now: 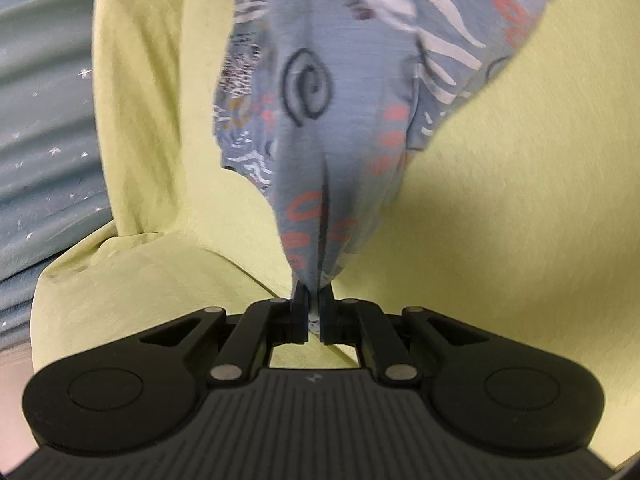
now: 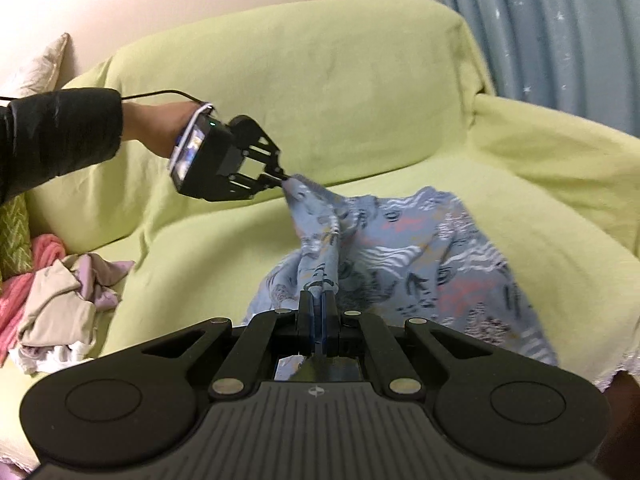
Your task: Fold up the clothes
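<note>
Both hand-held grippers pinch the same patterned blue garment (image 2: 404, 256), a light blue fabric printed with spirals, white waves and coral ovals, which hangs and drapes over the seat of a sofa covered in a yellow-green throw (image 2: 320, 92). The left hand-held gripper (image 2: 282, 178) is pressed together on a raised corner of the cloth, held out from a hand (image 2: 160, 132) in a dark sleeve (image 2: 56, 136); in its own view the fabric bunches straight out of the closed fingers (image 1: 301, 304). The right hand-held gripper (image 2: 318, 304) is likewise clamped on a gathered edge nearer the front. Two separate grips on the fabric likely serve to lift and spread it so it can be laid flat for folding, though blur hides which part of the garment each holds. A heap of other clothes (image 2: 60, 300) in pink, beige and lilac lies on the sofa's left side, well apart, beside a blue curtain (image 2: 560, 32) at the far right
</note>
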### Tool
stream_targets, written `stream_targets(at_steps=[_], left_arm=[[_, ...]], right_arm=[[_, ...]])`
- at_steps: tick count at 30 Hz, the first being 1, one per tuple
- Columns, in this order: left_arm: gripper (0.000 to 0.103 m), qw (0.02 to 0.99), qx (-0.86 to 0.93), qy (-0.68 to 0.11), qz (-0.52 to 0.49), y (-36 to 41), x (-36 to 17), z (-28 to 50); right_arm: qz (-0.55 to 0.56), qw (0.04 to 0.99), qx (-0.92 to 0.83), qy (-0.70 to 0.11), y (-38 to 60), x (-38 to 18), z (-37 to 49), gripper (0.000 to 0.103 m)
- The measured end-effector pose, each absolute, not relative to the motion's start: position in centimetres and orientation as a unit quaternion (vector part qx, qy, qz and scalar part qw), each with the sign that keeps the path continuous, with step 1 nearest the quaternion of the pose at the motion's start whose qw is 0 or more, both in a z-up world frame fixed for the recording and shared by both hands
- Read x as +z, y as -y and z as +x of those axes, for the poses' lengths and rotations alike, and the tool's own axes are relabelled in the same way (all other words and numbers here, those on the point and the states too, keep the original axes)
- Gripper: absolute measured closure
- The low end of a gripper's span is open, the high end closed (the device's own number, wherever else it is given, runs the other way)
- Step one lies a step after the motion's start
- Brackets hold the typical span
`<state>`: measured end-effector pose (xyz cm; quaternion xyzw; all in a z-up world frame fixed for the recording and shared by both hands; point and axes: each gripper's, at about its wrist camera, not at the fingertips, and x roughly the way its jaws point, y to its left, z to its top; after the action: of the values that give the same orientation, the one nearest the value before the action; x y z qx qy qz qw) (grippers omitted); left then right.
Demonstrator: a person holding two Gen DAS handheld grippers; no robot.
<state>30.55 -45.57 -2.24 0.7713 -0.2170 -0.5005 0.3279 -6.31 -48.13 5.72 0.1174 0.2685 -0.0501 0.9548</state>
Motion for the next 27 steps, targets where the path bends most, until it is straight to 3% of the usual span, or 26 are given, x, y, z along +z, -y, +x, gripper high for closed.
stream_targets(at_steps=[10, 17, 27], left_arm=[[0.1, 0.363, -0.524, 0.205, 0.743, 47.1, 0.0, 29.1], [0.1, 0.329, -0.519, 0.245, 0.75, 51.1, 0.6, 26.4], [0.099, 0.34, -0.525, 0.251, 0.739, 60.7, -2.8, 23.4]], right_arm=[[0.112, 0.955, -0.056, -0.27, 48.8, 5.9, -8.3, 0.1], [0.126, 0.95, -0.099, -0.267, 51.9, 5.3, -10.1, 0.1], [0.136, 0.929, -0.184, -0.29, 58.3, 1.4, -11.5, 0.1]])
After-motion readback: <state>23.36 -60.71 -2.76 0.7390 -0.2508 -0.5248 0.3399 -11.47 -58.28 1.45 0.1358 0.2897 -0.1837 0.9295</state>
